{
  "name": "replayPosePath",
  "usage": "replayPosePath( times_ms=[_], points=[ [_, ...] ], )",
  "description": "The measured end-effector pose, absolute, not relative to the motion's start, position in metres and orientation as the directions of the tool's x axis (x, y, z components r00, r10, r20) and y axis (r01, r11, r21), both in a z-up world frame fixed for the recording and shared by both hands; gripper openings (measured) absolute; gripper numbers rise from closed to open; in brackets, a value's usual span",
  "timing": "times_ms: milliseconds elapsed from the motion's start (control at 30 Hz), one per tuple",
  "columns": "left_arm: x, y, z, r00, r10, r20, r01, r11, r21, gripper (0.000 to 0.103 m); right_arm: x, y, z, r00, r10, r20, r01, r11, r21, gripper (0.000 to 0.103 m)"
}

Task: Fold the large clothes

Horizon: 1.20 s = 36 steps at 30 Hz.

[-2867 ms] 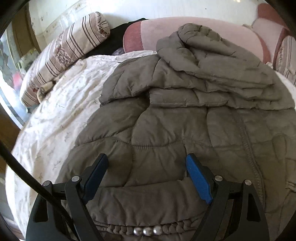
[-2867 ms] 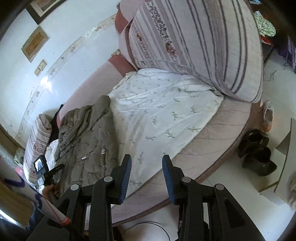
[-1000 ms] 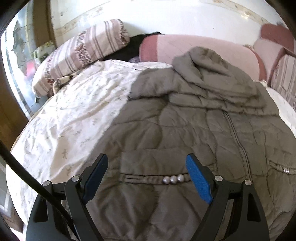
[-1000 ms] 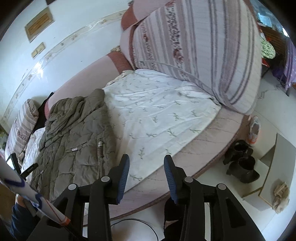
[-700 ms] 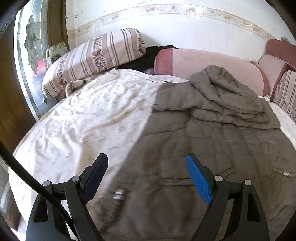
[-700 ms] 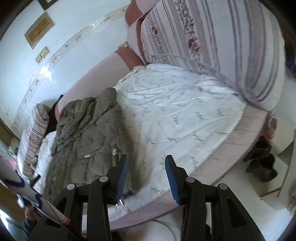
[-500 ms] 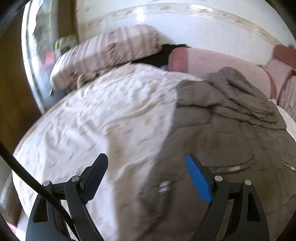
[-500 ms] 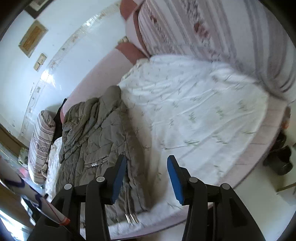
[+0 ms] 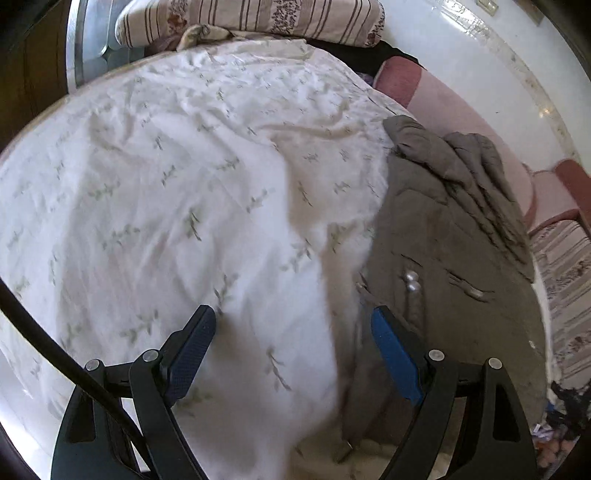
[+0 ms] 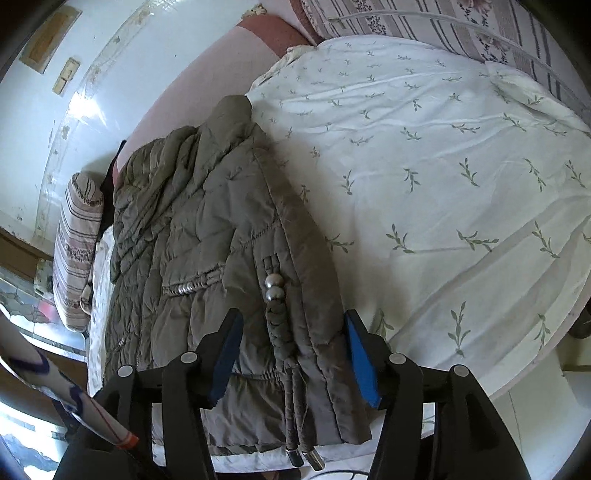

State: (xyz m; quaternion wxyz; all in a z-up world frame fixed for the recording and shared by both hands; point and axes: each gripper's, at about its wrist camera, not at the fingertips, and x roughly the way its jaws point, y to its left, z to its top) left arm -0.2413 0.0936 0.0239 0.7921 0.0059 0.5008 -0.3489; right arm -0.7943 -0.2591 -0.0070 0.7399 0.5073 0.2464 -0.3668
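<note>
Olive-grey quilted fabric fills the space ahead of the right tongs: the padded jacket lies spread on the bed, its hem edge closest to them and its hood far ahead by the pink headboard. These tongs point steeply down over the jacket's near edge, their blue-padded jaws apart and having just been opening; the braided drawcord with two silver beads runs between the jaws, but the pads do not press on it or on the cloth. The cord's two metal tips hang off the bed edge below.

The left tongs also tilt steeply down, jaws wide apart, with only the white leaf-printed sheet between them. From there the jacket lies off to the right, its edge just beside the right-hand jaw. A striped pillow sits far ahead at the bed's rim.

No brand, label or readable writing shows on the jacket or bedding.
</note>
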Motion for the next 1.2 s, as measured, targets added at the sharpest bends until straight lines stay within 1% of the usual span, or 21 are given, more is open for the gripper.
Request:
replayPosePath(
  times_ms=[133, 300, 400, 467, 567, 600, 667, 700, 733, 767, 800, 833, 867, 933, 967, 1000, 1033, 1100, 1167, 1200],
  points=[
    [-0.256, 0.087, 0.025, 0.191, -0.593, -0.782, 0.590, 0.706, -0.391, 0.085, -0.796, -0.259, -0.012, 0.609, -0.263, -0.749, 0.793, 0.205, 0.573, 0.061],
    [-0.284, 0.078, 0.024, 0.135, -0.618, -0.774, 0.641, 0.651, -0.407, 0.085, -0.796, -0.258, -0.019, 0.618, -0.225, -0.753, 0.786, 0.187, 0.589, 0.061],
    [-0.305, 0.073, 0.022, 0.102, -0.628, -0.771, 0.675, 0.613, -0.410, 0.085, -0.788, -0.254, -0.019, 0.615, -0.222, -0.756, 0.788, 0.206, 0.581, 0.066],
    [-0.317, 0.072, 0.022, 0.097, -0.635, -0.766, 0.693, 0.596, -0.406, 0.085, -0.783, -0.248, -0.019, 0.626, -0.229, -0.746, 0.780, 0.201, 0.593, 0.067],
    [-0.328, 0.065, 0.021, 0.027, -0.664, -0.747, 0.710, 0.539, -0.453, 0.085, -0.780, -0.231, -0.023, 0.654, -0.236, -0.719, 0.756, 0.186, 0.627, 0.067],
    [-0.330, 0.064, 0.021, 0.043, -0.666, -0.745, 0.710, 0.545, -0.446, 0.085, -0.779, -0.223, -0.025, 0.676, -0.236, -0.698, 0.736, 0.187, 0.650, 0.067],
    [-0.328, 0.062, 0.022, 0.070, -0.671, -0.738, 0.706, 0.557, -0.439, 0.081, -0.776, -0.212, -0.028, 0.708, -0.221, -0.670, 0.705, 0.191, 0.683, 0.061],
    [-0.326, 0.063, 0.023, 0.095, -0.672, -0.735, 0.696, 0.573, -0.434, 0.076, -0.774, -0.206, -0.030, 0.722, -0.210, -0.659, 0.691, 0.193, 0.697, 0.056],
    [-0.322, 0.064, 0.024, 0.136, -0.668, -0.732, 0.684, 0.598, -0.418, 0.075, -0.774, -0.203, -0.032, 0.733, -0.201, -0.650, 0.680, 0.195, 0.706, 0.048],
    [-0.320, 0.061, 0.024, 0.157, -0.662, -0.733, 0.683, 0.609, -0.404, 0.075, -0.773, -0.199, -0.032, 0.746, -0.194, -0.637, 0.666, 0.202, 0.718, 0.044],
    [-0.319, 0.059, 0.024, 0.172, -0.656, -0.735, 0.684, 0.616, -0.391, 0.074, -0.773, -0.197, -0.032, 0.760, -0.193, -0.621, 0.650, 0.212, 0.730, 0.036],
    [-0.320, 0.056, 0.023, 0.173, -0.655, -0.736, 0.686, 0.616, -0.387, 0.073, -0.775, -0.194, -0.028, 0.771, -0.216, -0.600, 0.637, 0.224, 0.738, 0.033],
    [-0.321, 0.053, 0.023, 0.171, -0.652, -0.738, 0.694, 0.612, -0.380, 0.072, -0.778, -0.192, -0.023, 0.787, -0.241, -0.569, 0.616, 0.238, 0.751, 0.032],
    [-0.330, 0.046, 0.024, 0.188, -0.644, -0.741, 0.728, 0.598, -0.336, 0.064, -0.784, -0.192, -0.015, 0.804, -0.280, -0.525, 0.589, 0.258, 0.766, 0.031],
    [-0.332, 0.045, 0.025, 0.193, -0.644, -0.740, 0.738, 0.593, -0.323, 0.062, -0.783, -0.192, -0.014, 0.802, -0.289, -0.523, 0.591, 0.266, 0.761, 0.031],
    [-0.337, 0.043, 0.026, 0.207, -0.643, -0.737, 0.752, 0.587, -0.300, 0.060, -0.778, -0.192, -0.016, 0.787, -0.281, -0.549, 0.614, 0.273, 0.741, 0.031],
    [-0.339, 0.042, 0.027, 0.219, -0.641, -0.735, 0.760, 0.585, -0.283, 0.059, -0.773, -0.193, -0.021, 0.771, -0.270, -0.577, 0.635, 0.267, 0.725, 0.031],
    [-0.342, 0.039, 0.027, 0.239, -0.630, -0.739, 0.768, 0.589, -0.253, 0.059, -0.766, -0.194, -0.035, 0.741, -0.247, -0.625, 0.671, 0.229, 0.705, 0.032],
    [-0.340, 0.033, 0.022, 0.244, -0.613, -0.752, 0.760, 0.602, -0.244, 0.061, -0.766, -0.196, -0.040, 0.748, -0.241, -0.618, 0.662, 0.207, 0.720, 0.032],
    [-0.339, 0.033, 0.020, 0.244, -0.602, -0.760, 0.752, 0.612, -0.243, 0.070, -0.766, -0.196, -0.039, 0.748, -0.241, -0.619, 0.663, 0.214, 0.717, 0.032]
  ],
)
